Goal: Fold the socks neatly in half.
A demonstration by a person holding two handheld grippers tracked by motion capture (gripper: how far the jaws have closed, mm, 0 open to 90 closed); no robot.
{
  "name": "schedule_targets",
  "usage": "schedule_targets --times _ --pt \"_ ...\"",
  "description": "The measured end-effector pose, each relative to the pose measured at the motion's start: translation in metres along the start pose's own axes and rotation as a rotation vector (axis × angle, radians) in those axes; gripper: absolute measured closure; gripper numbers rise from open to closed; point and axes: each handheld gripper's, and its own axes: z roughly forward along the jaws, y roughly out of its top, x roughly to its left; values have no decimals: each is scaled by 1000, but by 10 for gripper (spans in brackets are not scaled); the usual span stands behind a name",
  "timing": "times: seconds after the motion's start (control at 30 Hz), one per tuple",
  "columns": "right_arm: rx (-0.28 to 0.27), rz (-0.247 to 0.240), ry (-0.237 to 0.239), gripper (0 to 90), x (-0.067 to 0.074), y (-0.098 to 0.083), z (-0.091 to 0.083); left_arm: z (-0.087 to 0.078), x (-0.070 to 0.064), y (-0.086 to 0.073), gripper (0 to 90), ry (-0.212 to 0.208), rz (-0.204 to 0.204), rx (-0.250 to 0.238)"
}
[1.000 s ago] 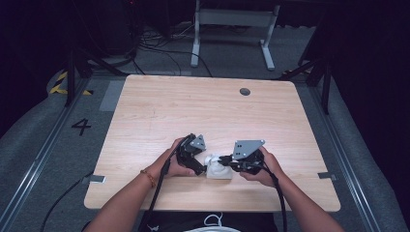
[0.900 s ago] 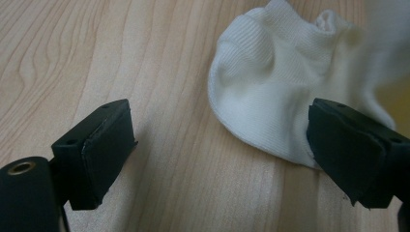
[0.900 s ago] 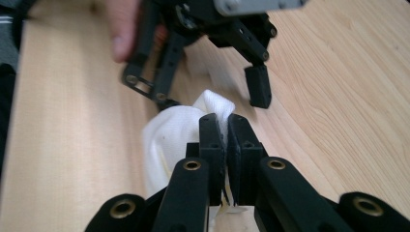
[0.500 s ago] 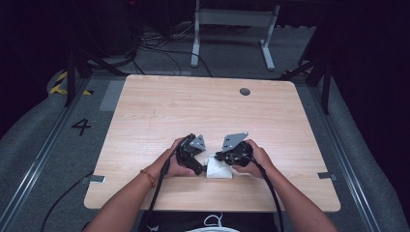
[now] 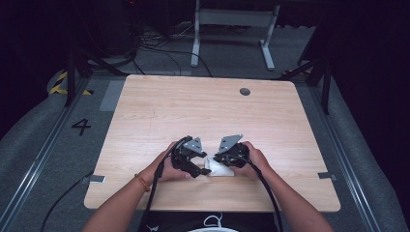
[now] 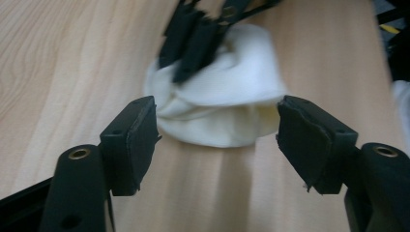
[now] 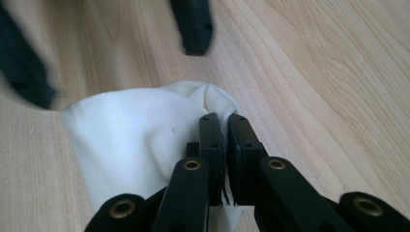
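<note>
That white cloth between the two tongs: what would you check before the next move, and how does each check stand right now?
1. Right tongs closed on the white cloth: ok.
2. Left tongs open wide enough to take the cloth: ok.
3. Cloth lies between the left jaws: cannot tell; it sits just ahead of them.
4. Cloth lying on the table, away from the edge: ok.
5. Firmness of the right grip: cannot tell.

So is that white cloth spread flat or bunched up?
Bunched up. The white cloth lies in a small crumpled heap with rolled folds on the table, and the right gripper pinches one edge.
</note>
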Motion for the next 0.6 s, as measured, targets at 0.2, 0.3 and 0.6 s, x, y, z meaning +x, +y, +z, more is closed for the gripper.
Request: schedule_targets --times 0.2,0.3,0.6 --pt "-15 24 -2 865 0 -3 1 18 -24 -17 320 18 -111 22" --pt "-9 28 -11 866 1 -3 0 25 -26 -16 326 52 -112 23" --pt "-12 84 -37 864 0 -6 -1 29 -25 -10 633 96 -47 34"
